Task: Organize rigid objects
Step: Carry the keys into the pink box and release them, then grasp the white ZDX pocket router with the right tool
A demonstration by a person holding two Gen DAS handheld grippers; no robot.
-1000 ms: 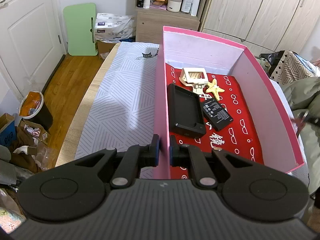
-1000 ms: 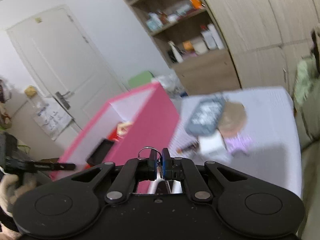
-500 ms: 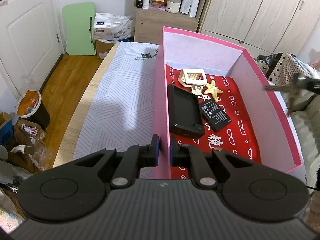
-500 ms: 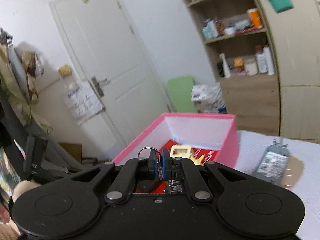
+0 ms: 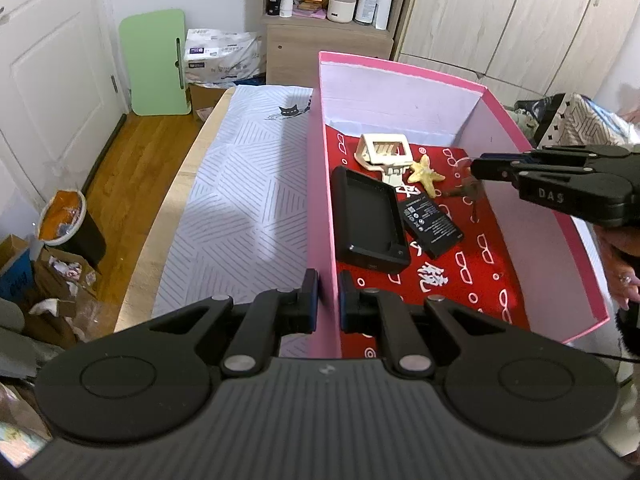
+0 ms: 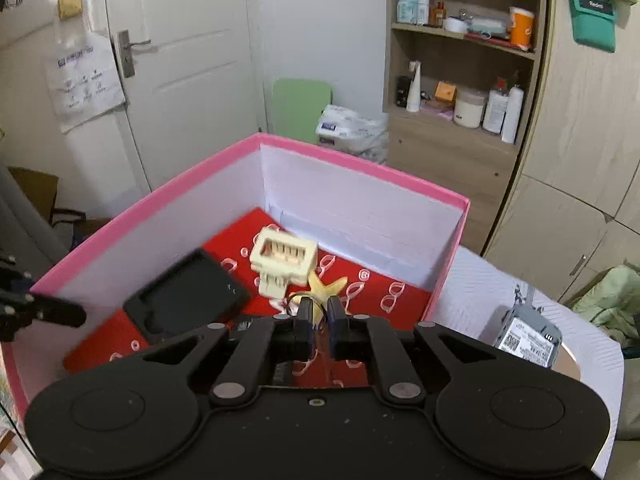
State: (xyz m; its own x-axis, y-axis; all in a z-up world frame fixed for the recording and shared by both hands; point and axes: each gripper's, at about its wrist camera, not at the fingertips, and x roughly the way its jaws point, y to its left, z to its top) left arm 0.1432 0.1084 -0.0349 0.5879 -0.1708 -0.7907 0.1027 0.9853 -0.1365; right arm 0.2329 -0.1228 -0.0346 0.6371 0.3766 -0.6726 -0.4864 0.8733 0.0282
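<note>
A pink box [image 5: 400, 76] with a red patterned floor holds a black tray [image 5: 370, 218], a black battery [image 5: 432, 222], a cream plastic part [image 5: 384, 154] and a yellow starfish [image 5: 426, 174]. My left gripper [image 5: 328, 304] is shut on the box's left wall. My right gripper [image 6: 319, 322] is over the box, its jaws slightly apart. A key on a ring [image 5: 466, 188], blurred, is in the air just below its tip. In the right wrist view the box [image 6: 360, 168], tray [image 6: 188, 296], cream part [image 6: 284, 260] and starfish [image 6: 326, 286] show.
A striped cloth covers the table [image 5: 248, 200] left of the box. A grey device [image 6: 528, 334] lies on the table right of the box. A shelf unit [image 5: 328, 12] and wardrobe stand behind. A bin [image 5: 66, 222] and clutter sit on the floor.
My right gripper swung from outside the box to over its inside. Its jaws have parted and the key has left them. My left gripper has held still.
</note>
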